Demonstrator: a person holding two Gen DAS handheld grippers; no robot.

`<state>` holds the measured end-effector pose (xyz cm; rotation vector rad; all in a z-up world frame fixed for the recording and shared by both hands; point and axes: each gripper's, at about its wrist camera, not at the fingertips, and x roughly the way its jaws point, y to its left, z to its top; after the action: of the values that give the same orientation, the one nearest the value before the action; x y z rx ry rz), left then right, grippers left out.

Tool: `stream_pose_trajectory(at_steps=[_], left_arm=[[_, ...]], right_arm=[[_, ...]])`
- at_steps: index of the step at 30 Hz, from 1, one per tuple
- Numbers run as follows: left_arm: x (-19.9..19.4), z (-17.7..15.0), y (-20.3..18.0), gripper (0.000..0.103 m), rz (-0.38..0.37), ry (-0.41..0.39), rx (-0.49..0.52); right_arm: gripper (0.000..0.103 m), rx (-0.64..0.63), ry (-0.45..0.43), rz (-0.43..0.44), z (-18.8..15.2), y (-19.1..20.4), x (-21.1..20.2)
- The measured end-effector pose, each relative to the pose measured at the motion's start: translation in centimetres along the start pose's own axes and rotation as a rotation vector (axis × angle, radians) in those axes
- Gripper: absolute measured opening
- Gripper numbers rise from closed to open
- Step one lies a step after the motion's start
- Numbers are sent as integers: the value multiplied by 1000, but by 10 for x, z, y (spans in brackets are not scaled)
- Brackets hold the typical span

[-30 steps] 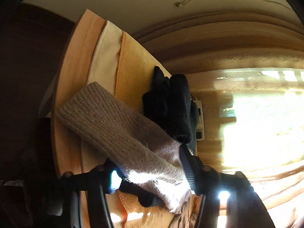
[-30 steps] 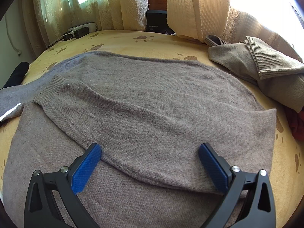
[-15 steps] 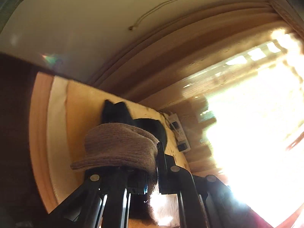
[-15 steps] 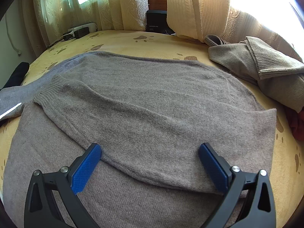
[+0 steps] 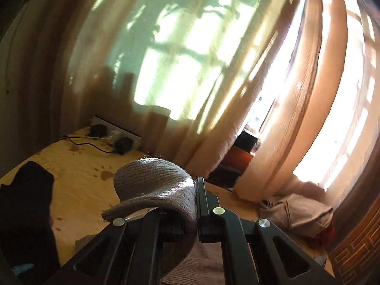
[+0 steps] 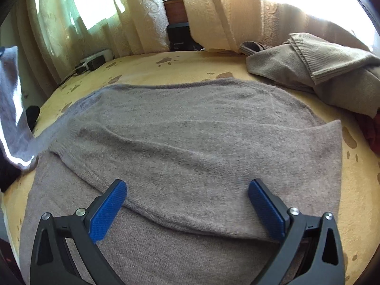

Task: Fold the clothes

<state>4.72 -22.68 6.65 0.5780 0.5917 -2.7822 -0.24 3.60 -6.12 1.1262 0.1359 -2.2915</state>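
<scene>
Across the yellow paw-print bedspread (image 6: 356,190) lies the grey sweater (image 6: 201,137), spread flat, one sleeve already folded diagonally over the body. Other sleeve (image 6: 11,109) is lifted off the bed at the far left edge of the right wrist view. A beige knit pile (image 6: 320,71) sits beside the sweater's far right corner, black garment (image 5: 26,213) off to the left. Right gripper (image 6: 187,204) hovers low over the sweater hem, jaws wide apart, holding nothing. Left gripper (image 5: 196,211) is closed tight on the sleeve's ribbed cuff (image 5: 154,185), which bulges over the fingers. Step looks like folding the second sleeve: carry cuff across the chest, keep it taut, lay it flat over the first sleeve, let go only once down. Right tongs could pin the body so it doesn't drag.
</scene>
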Motion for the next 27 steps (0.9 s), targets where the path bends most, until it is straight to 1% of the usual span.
stream_pose_trajectory(at_steps=[1,3,5,7,11,13,15,16,17,18,19,20,22,25,27], left_arm=[[21,-11,-21,7,-4,48,59],[53,-43,-67,7,-4,132,190],[82,-79,-110,7,1,189,331],[95,-114,-147,7,7,206,482],[108,-176,-207,7,27,224,805],[108,-205,-226,8,23,247,948],[108,-224,-238,9,24,263,1027],[108,-230,-240,16,16,280,1035],[108,-234,-242,34,6,292,1036],[106,-233,-241,41,-13,291,1016],[103,-232,-241,52,-39,293,994],[100,-227,-239,80,-89,305,962],[96,-213,-231,102,-203,353,849],[88,-192,-217,102,-327,390,690],[83,-176,-205,102,-387,397,587]], right_arm=[[103,46,-25,0,1,-8,-4],[103,157,-93,-4,1,-28,-17],[103,263,-164,-12,1,-50,-29],[103,355,-232,-24,2,-70,-42],[103,510,-357,-41,1,-106,-69],[103,551,-382,-49,2,-118,-75],[103,577,-392,-58,3,-129,-78],[103,584,-391,-61,3,-132,-78],[103,591,-388,-64,3,-135,-77],[103,597,-386,-60,2,-136,-76],[103,603,-384,-56,2,-138,-76],[103,609,-381,-52,1,-139,-75],[103,622,-376,-44,1,-142,-74],[103,625,-357,-21,0,-143,-69],[103,628,-344,5,-1,-143,-65]])
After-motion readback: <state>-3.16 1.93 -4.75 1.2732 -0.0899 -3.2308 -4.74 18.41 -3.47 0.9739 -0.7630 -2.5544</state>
